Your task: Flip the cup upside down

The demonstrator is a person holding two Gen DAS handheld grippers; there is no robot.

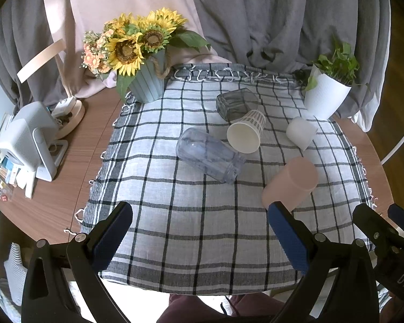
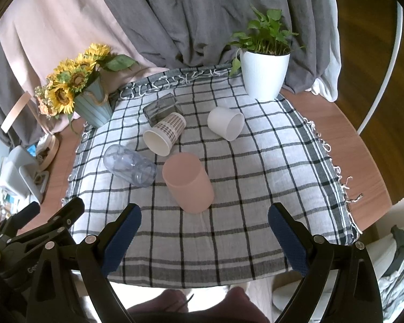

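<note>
Right gripper (image 2: 203, 231) and left gripper (image 1: 199, 231) are both hanging wide, holding nothing. Pink cup (image 2: 188, 182) is lying on its side, prob. light, stiff plastic; I am judging a grip across mid-wall is best.

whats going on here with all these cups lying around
A person holds two handheld grippers above a checked cloth; both the left gripper and right gripper are open and empty. Five cups lie on their sides: a pink plastic cup, a clear plastic cup, a patterned paper cup, a white cup and a grey square glass. Nothing is gripped yet.
</note>
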